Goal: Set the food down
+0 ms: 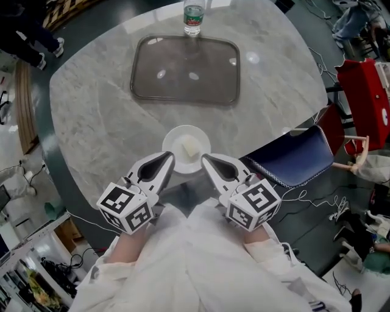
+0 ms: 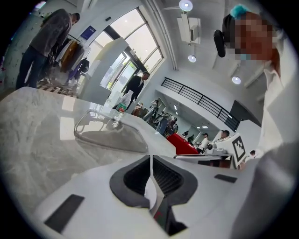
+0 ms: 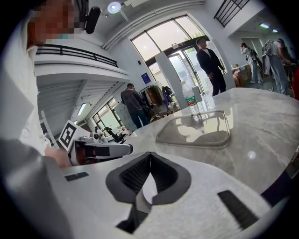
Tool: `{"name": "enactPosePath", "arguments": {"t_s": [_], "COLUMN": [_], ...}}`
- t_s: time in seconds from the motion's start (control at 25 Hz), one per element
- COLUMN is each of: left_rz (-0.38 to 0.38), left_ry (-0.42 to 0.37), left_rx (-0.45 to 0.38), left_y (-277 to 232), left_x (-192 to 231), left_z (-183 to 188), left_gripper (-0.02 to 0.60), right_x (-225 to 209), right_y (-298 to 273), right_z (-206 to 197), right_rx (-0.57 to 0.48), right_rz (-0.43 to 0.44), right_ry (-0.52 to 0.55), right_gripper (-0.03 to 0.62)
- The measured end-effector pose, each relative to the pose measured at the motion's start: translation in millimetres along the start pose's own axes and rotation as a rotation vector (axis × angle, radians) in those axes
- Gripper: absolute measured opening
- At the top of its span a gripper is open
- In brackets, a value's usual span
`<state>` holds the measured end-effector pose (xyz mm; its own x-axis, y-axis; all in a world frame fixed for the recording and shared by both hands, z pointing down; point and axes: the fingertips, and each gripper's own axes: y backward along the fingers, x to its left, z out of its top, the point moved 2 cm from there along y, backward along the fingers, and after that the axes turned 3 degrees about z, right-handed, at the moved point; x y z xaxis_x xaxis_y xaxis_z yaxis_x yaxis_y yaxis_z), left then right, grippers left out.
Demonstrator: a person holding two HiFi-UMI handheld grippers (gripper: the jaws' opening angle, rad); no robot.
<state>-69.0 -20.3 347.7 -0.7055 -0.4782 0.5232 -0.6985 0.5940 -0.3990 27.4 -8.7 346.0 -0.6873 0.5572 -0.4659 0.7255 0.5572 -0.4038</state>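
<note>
We see the food (image 1: 191, 146), a pale blocky piece, lying on a white plate (image 1: 172, 138) at the near edge of the table (image 1: 91, 109). Its longer side seems to run away from us toward the tray (image 1: 135, 79), though neither end reads as a front. The left gripper (image 1: 169, 157) pinches the plate's left rim and the right gripper (image 1: 205, 158) its right rim, each pair of jaws closed on the thin white edge. We cannot tell whether the plate rests on the grey marble. A water bottle (image 1: 192, 18) stands beyond the tray, and a blue chair (image 1: 298, 155) sits to the right. Around us is a bright hall with tall windows and people standing.
</note>
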Motion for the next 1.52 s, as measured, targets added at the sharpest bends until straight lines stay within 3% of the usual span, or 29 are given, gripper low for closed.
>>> {"name": "enactPosePath", "arguments": {"t_s": [0.4, 1.16, 1.4, 1.52], "left_rz": [-0.013, 0.012, 0.062, 0.077], "left_ry": [0.042, 0.164, 0.232, 0.231], "left_rx": [0.088, 0.251, 0.268, 0.281], "left_y": [-13, -26, -19, -17], "left_x": [10, 26, 37, 41], "left_z": [-31, -92, -105, -110], "left_gripper": [0.028, 0.028, 0.028, 0.028], "right_x": [-19, -38, -36, -34], "right_y": [-3, -11, -16, -17], "right_z": [-25, -91, -104, -111], "right_rx": [0.054, 0.192, 0.209, 0.219], "right_rz": [-0.080, -0.073, -0.063, -0.052], "right_ry": [-0.051, -0.211, -0.238, -0.261], "right_gripper": [0.002, 0.003, 0.003, 0.003]}}
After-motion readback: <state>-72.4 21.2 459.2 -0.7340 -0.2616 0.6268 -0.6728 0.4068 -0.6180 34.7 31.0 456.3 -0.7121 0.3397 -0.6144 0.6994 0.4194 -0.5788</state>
